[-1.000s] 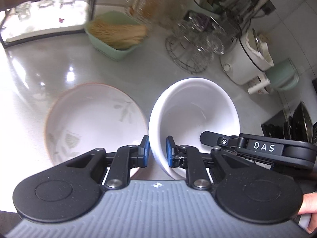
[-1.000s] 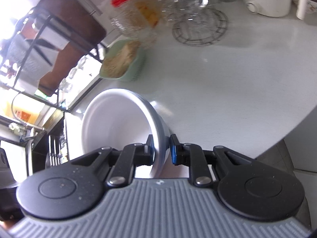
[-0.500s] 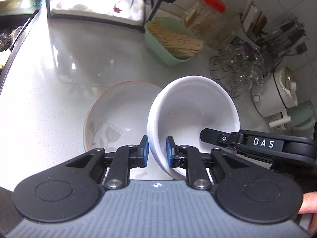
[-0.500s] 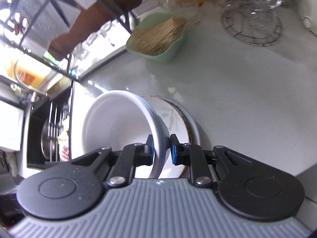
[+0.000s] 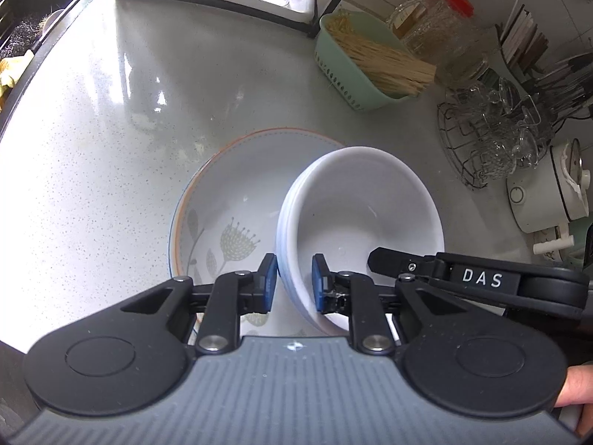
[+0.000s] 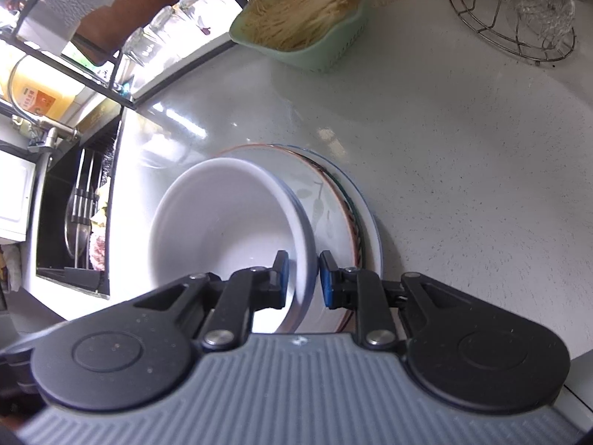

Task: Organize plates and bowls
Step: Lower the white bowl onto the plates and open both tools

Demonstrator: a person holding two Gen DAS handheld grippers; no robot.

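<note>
- White bowl (image 5: 370, 200), pinched at opposite rims by both tools, tilted over a stack of plates on the table (image 5: 111, 129); appears to be going down onto the stack.
- Flowered plate (image 5: 226, 200) on top of the stack, with at least two more rims showing beneath it in the right view.
- Left hand-held gripper (image 5: 294, 278): blue pads clamped on the bowl's near rim, one inside, one outside.
- Right hand-held gripper (image 6: 303, 274): same pinch on the other rim, pads tight against the wall.
- Risk, as a judgement: glazed rim held on thin pads, so uneven lowering by the two hands could let the bowl slip or twist and knock the plate.
- Risk: bowl off-centre toward the stack's edge; released there, likely to rock or slide off.
- Table pale, speckled, glossy, with strong glare; little friction for sliding crockery.
- Around it: green basket (image 5: 355, 70) of pale sticks, wire rack of glassware (image 5: 493, 137), sink (image 6: 74, 222) at the side.
</note>
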